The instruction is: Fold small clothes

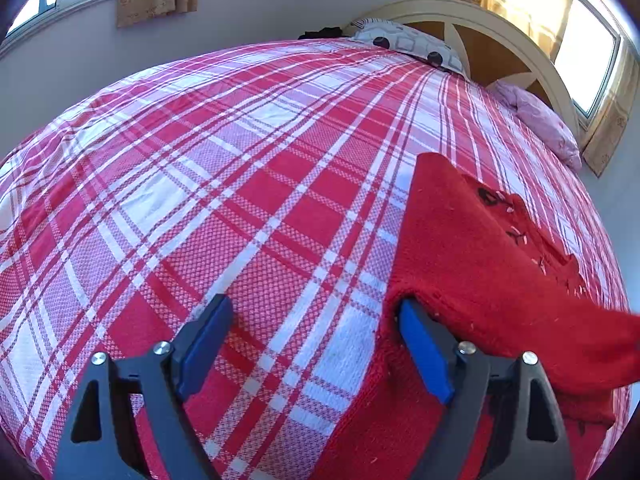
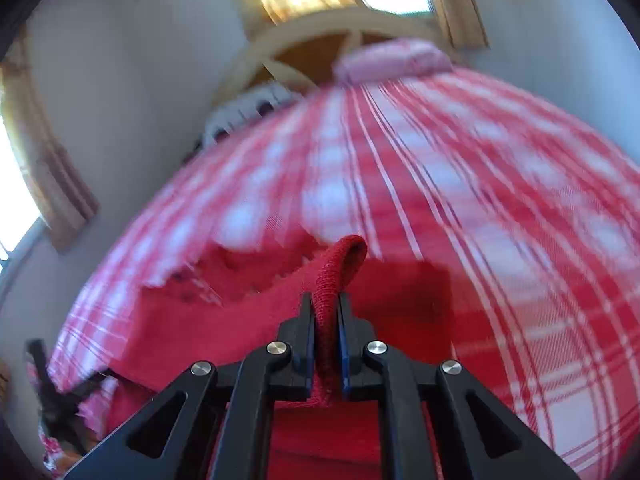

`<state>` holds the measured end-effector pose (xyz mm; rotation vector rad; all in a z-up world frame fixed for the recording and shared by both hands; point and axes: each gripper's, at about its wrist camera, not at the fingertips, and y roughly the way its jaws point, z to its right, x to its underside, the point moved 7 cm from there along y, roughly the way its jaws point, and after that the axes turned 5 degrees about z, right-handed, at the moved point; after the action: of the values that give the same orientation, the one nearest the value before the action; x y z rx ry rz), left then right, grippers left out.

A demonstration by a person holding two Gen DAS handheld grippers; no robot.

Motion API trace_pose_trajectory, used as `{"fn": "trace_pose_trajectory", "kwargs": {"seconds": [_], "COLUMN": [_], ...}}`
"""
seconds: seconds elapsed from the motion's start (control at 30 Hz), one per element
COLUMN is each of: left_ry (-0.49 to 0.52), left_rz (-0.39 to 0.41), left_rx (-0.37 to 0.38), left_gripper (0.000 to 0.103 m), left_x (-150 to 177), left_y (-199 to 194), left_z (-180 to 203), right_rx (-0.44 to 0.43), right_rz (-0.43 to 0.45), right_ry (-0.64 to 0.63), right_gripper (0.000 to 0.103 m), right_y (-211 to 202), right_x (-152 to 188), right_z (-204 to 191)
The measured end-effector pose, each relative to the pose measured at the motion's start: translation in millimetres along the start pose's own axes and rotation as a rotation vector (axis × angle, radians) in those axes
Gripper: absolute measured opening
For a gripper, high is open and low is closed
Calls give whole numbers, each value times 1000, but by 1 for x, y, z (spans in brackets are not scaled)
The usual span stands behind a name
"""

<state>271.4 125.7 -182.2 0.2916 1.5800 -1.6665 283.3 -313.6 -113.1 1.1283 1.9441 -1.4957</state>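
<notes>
Red-and-white checked bedspread covers the whole bed, up to a curved wooden headboard with a patterned pillow and a pink pillow against it. On the bedspread, toward its near right side, lies the red knitted garment. Over the bedspread the left gripper tilts downward with jaws spread wide, the garment's edge draped over its right finger, nothing pinched. The right gripper is clenched on a raised fold of the garment.
</notes>
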Motion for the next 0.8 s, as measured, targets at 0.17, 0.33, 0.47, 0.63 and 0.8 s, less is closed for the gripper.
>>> {"fn": "trace_pose_trajectory", "kwargs": {"seconds": [0.17,0.33,0.47,0.63,0.8], "left_ry": [22,95,132,228,359], "left_rz": [-3,-20,42,135,117], "left_rx": [-12,-33,-22,32,45], "left_gripper": [87,87,87,87,88], "left_x": [2,11,3,-18,-12], "left_y": [-2,-15,-37,-52,-27], "left_z": [0,-2,-1,39,86], "right_rx": [45,55,216,121,87], "right_rz": [-84,-89,41,32,-70], "right_ry": [24,73,-11,-115,-143], "right_gripper": [10,16,16,16,16], "right_y": [23,8,-30,-24,14], "right_x": [33,34,29,22,36], "right_z": [25,41,47,9,-7]}}
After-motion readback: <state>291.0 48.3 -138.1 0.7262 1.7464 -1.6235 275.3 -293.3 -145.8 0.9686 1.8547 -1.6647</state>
